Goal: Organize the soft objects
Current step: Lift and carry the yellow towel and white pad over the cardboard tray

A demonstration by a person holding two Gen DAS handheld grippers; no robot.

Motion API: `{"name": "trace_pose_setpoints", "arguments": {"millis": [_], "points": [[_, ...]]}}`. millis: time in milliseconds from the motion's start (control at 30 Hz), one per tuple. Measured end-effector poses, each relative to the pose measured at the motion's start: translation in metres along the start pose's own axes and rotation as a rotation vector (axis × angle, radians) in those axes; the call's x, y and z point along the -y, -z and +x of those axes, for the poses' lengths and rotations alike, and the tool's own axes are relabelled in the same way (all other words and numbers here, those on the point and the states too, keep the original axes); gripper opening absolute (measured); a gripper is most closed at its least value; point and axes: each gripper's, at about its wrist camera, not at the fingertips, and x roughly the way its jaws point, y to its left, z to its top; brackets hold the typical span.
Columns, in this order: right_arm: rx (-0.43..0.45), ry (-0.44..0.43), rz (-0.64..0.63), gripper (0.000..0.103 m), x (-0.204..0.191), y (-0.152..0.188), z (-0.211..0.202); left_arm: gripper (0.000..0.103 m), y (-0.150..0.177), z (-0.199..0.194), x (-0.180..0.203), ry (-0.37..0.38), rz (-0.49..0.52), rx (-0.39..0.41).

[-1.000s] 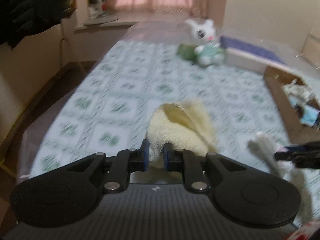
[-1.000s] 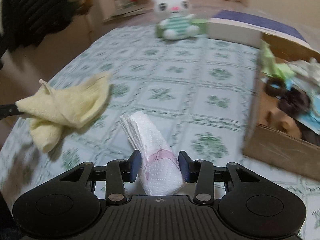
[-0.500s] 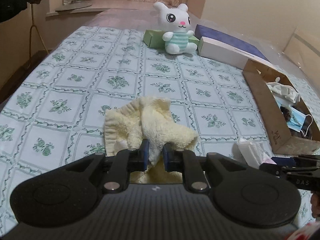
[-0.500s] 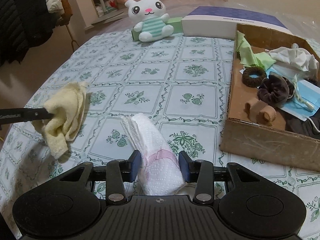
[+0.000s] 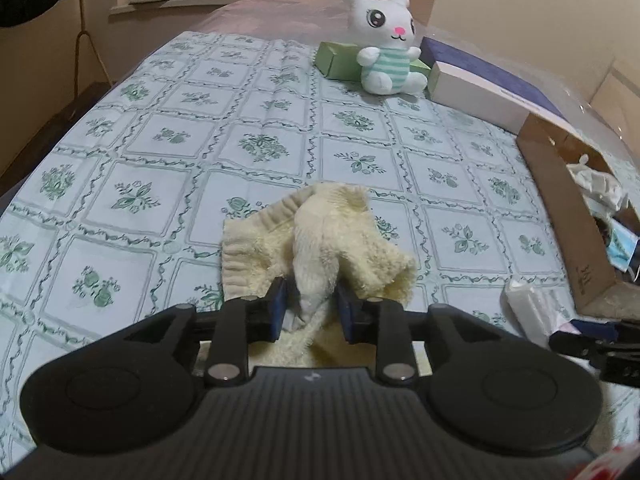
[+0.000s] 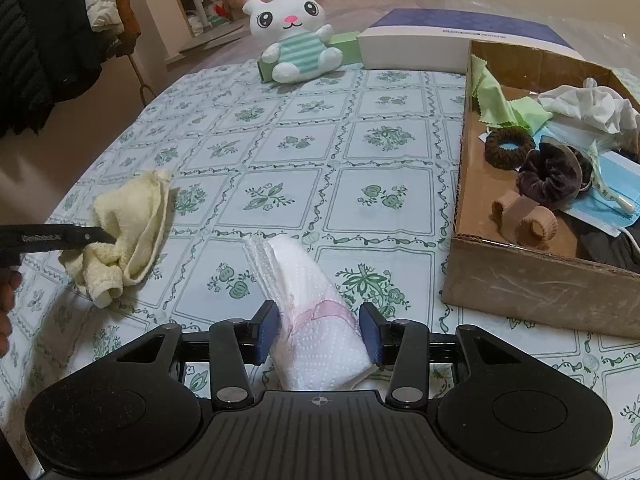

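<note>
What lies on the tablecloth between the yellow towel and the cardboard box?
In the right wrist view, the folded white paper towel lies between the yellow towel and the cardboard box, between the right gripper's fingers.

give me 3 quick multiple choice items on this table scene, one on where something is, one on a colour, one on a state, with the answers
1. Where does the plush bunny sit?
A. inside the cardboard box
B. at the far end of the table, against a green box
C. between the right gripper's fingers

2. What colour is the towel at the left gripper?
A. pale yellow
B. dark brown
C. blue

3. How does the tissue pack stand to the right gripper?
A. lying in the cardboard box
B. far from it, beside the bunny
C. between its two fingers

Answers:
1 B: it leans on the green box, far from both grippers.
2 A: the cloth is cream yellow in both views.
3 C: the white pack fills the gap between the blue pads; the cardboard box is apart from it.
</note>
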Motion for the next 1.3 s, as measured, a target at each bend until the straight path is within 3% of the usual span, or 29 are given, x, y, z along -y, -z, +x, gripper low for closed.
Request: {"name": "trace_pose_setpoints", "arguments": {"millis": [33, 100, 167, 300, 467, 767, 833, 1000, 1300], "points": [[0.000, 0.000, -0.002, 0.045, 0.000, 0.000, 0.000, 0.031, -0.001, -0.005, 0.000, 0.002, -0.003, 0.006], [0.000, -0.003, -0.002, 0.045, 0.001, 0.000, 0.001, 0.052, 0.000, -0.015, -0.001, -0.003, -0.004, 0.025], [-0.001, -0.006, 0.003, 0.045, 0.001, 0.000, 0.001, 0.065, 0.002, -0.021, -0.003, -0.007, -0.002, 0.033], [0.001, -0.006, -0.001, 0.046, 0.001, 0.000, 0.001, 0.067, 0.007, -0.009, -0.013, -0.036, -0.021, -0.002], [0.000, -0.007, 0.003, 0.047, 0.001, 0.000, 0.002, 0.071, 0.007, 0.009, -0.022, 0.019, -0.063, -0.009], [0.009, 0.011, -0.018, 0.053, -0.003, -0.002, 0.005, 0.072, 0.005, 0.034, -0.002, 0.074, -0.051, -0.009], [0.012, 0.015, -0.030, 0.056, -0.005, -0.003, 0.007, 0.067, 0.004, 0.037, 0.002, 0.086, -0.049, -0.011], [0.017, 0.025, -0.053, 0.059, -0.008, -0.003, 0.011, 0.040, 0.001, 0.038, 0.018, 0.122, -0.019, -0.011], [0.028, 0.032, -0.095, 0.058, -0.011, 0.000, 0.011, 0.025, 0.007, 0.019, 0.028, 0.109, 0.026, -0.006]]}}
